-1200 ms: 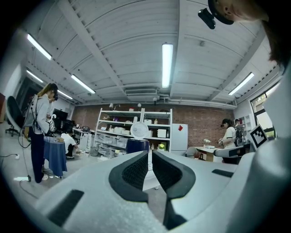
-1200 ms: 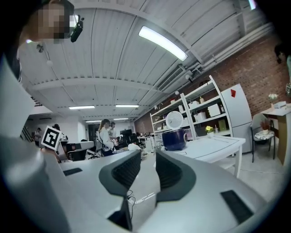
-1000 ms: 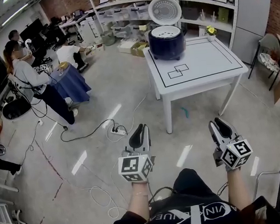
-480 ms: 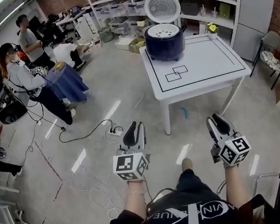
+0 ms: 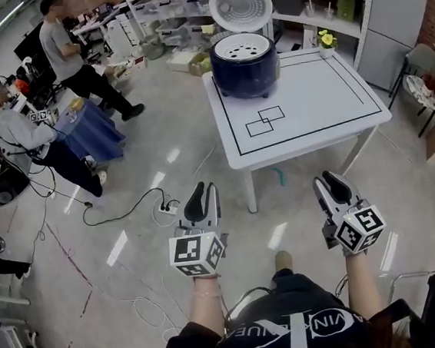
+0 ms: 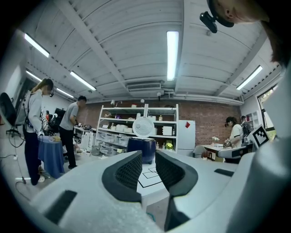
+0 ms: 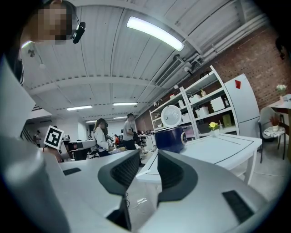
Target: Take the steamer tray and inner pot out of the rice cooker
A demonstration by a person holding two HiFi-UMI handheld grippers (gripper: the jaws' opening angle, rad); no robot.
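Your left gripper [image 5: 200, 190] has just been opening its jaws, nothing between them; your right gripper [image 5: 329, 182] gapes empty too. Well ahead, the rice cooker [image 5: 245, 70] sits on the white table [image 5: 311, 113], lid [image 5: 240, 5] up, steamer tray [image 5: 241, 48] in its top.

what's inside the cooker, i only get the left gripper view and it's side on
observer: head view shows a white steamer tray sitting in the cooker, lid up
operator: are the right tongs holding anything
observer: no, their own view shows the right tongs open with nothing between
operator: any trip hazard on the way
observer: a power strip with its cable lies on the floor, left of the path to the table
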